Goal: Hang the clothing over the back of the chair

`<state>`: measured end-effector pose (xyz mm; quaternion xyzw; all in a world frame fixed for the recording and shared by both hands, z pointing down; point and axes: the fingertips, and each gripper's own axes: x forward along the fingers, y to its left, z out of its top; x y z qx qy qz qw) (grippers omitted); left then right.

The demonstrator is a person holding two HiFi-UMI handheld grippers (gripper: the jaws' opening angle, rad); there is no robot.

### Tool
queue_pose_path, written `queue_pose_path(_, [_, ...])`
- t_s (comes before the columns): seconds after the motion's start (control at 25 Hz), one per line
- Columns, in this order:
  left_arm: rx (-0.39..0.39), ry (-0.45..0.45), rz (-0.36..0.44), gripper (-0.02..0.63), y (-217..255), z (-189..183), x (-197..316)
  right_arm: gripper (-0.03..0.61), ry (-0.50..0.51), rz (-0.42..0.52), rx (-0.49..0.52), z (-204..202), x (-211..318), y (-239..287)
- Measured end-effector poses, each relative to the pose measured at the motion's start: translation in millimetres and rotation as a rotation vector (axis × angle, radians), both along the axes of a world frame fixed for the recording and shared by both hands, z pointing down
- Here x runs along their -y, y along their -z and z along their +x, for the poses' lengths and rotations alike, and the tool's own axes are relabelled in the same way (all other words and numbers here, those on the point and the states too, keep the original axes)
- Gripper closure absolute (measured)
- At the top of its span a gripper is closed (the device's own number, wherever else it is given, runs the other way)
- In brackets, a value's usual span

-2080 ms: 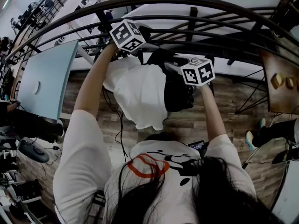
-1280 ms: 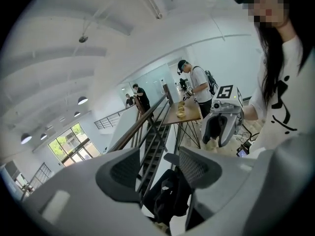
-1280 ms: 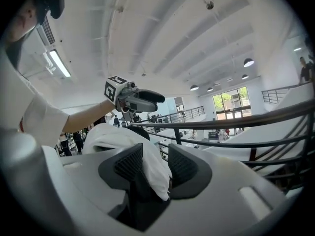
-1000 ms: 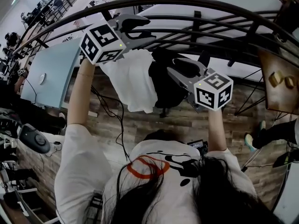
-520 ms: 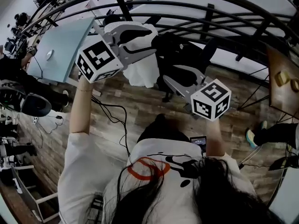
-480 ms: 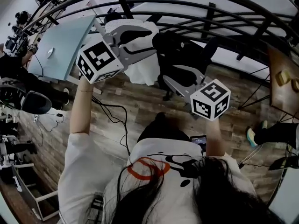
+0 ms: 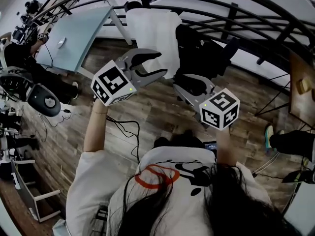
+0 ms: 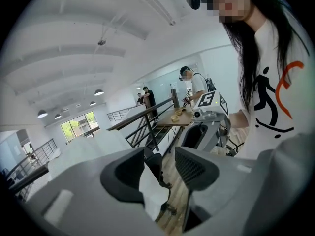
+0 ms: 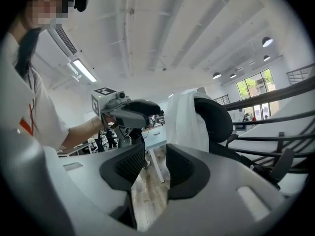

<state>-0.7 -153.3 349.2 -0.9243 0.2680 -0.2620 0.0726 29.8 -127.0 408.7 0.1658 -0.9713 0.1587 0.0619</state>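
The white garment [image 7: 153,36] hangs draped over the back of the black office chair [image 7: 204,53], with no gripper touching it. My left gripper [image 7: 160,64] is held in front of it, a little way off, jaws open and empty. My right gripper [image 7: 184,84] hovers near the chair's seat, also open and empty. In the left gripper view the garment [image 8: 152,193] and the chair [image 8: 156,163] show between the open jaws, with the right gripper [image 8: 209,119] beyond. The right gripper view shows the garment [image 9: 186,119] on the headrest [image 9: 215,119] and the left gripper [image 9: 134,113].
A black curved railing [image 7: 236,6] runs behind the chair. A pale blue desk [image 7: 78,31] stands at the back left and a wooden table [image 7: 301,85] at the right. Cables [image 7: 123,127] lie on the wood floor. Equipment and seated people are at the far left.
Both grippers have drawn back from the chair toward the person and dropped lower. The garment stays draped on the chair back, free of the jaws.
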Motion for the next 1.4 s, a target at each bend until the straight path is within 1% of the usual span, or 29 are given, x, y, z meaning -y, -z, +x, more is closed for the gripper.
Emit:
queue_pose_path(0.16, [-0.042, 0.046, -0.023, 0.301, -22, -12, -21, 0.422, 0.000, -0.012, -0.008, -8, -13, -8])
queue_pose_path(0.32, [-0.102, 0.081, -0.056, 0.301, -37, -31, -52, 0.422, -0.010, -0.016, -0.018, -29, -36, -11])
queue_pose_path(0.48, [-0.112, 0.101, -0.076, 0.301, -59, -48, -89, 0.422, -0.030, -0.032, -0.034, -42, -64, -20])
queue_pose_path(0.68, [-0.168, 0.180, -0.085, 0.301, -77, -97, -132, 0.422, -0.067, -0.043, -0.047, -67, -106, -30])
queue_pose_path(0.84, [-0.192, 0.213, -0.099, 0.302, -94, -122, -169, 0.424, -0.103, -0.060, -0.055, -84, -143, -44])
queue_pose_path(1.08, [-0.274, 0.252, -0.141, 0.302, -108, -139, -217, 0.437, -0.136, -0.098, -0.065, -108, -192, -61])
queue_pose_path(1.28, [-0.309, 0.287, -0.181, 0.302, -126, -149, -247, 0.456, -0.129, -0.115, -0.085, -121, -222, -71])
queue_pose_path(1.4, [-0.335, 0.310, -0.196, 0.301, -134, -149, -259, 0.480, -0.117, -0.113, -0.113, -124, -232, -77])
